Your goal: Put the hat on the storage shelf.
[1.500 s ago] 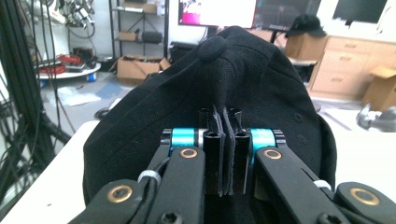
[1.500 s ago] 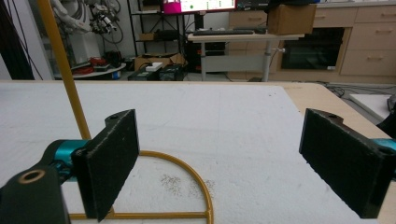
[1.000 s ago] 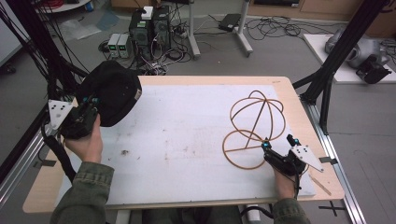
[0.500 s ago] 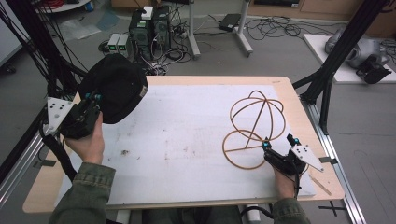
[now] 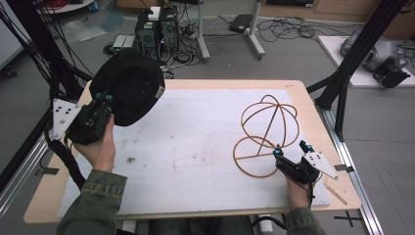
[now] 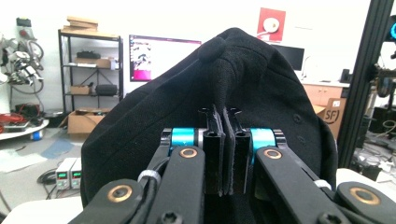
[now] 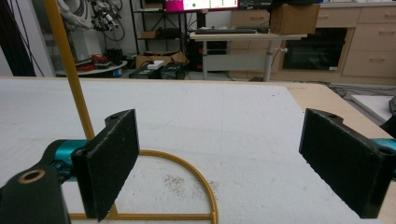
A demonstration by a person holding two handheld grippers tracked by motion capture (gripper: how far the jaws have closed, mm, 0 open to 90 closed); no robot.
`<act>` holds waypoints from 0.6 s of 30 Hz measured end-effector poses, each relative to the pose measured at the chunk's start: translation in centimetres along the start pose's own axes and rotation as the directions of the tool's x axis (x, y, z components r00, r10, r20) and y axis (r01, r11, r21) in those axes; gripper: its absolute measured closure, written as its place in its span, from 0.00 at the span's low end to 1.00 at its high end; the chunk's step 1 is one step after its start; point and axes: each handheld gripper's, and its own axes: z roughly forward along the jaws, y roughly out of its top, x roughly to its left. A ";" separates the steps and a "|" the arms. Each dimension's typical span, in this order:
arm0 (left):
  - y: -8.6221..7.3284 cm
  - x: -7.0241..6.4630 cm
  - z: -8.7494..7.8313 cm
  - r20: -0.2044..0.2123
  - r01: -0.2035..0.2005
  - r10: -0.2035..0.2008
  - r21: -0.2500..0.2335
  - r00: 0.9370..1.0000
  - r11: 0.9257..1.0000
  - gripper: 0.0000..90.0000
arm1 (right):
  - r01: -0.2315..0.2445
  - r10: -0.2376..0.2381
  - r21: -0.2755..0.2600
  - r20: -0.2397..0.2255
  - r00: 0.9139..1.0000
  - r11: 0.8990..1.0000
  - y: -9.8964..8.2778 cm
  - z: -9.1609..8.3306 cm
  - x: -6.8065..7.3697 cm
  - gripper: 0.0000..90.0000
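A black cap (image 5: 128, 90) hangs above the table's far left corner, and my left gripper (image 5: 103, 96) is shut on its fabric. In the left gripper view the two jaws are pressed together on a fold of the cap (image 6: 261, 93), at my left gripper (image 6: 223, 114). A wooden-coloured wire hat stand (image 5: 268, 128) sits at the right of the white mat. My right gripper (image 5: 290, 149) rests on the mat at the near edge of the stand's base ring, open. In the right gripper view its gripper (image 7: 219, 135) has wide-apart pads, with the base ring (image 7: 187, 163) beside the left pad.
A white foam mat (image 5: 195, 142) covers most of the wooden table (image 5: 293, 84). Black frame posts (image 5: 342, 83) rise at the table's right and left sides. Cables and power boxes (image 5: 156, 24) lie on the floor beyond the far edge.
My left gripper has lifted the cap a little higher and carried it slightly rightward. The right gripper and the wire stand have stayed where they were.
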 end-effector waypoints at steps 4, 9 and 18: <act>0.4 -0.6 0.0 0.030 0.022 -0.021 -0.022 0.999 1.000 0.97 | -0.005 0.005 0.002 -0.001 1.000 1.000 0.0 0.0 0.1 0.13; 1.0 -1.8 0.2 0.075 0.023 -0.020 -0.039 0.997 0.999 0.97 | -0.003 0.003 0.001 -0.002 1.000 1.000 0.0 0.0 0.1 0.13; 1.6 -4.5 0.8 0.170 0.017 -0.008 -0.051 0.985 0.999 0.97 | -0.005 0.005 -0.004 -0.001 1.000 1.000 0.0 0.0 0.1 0.13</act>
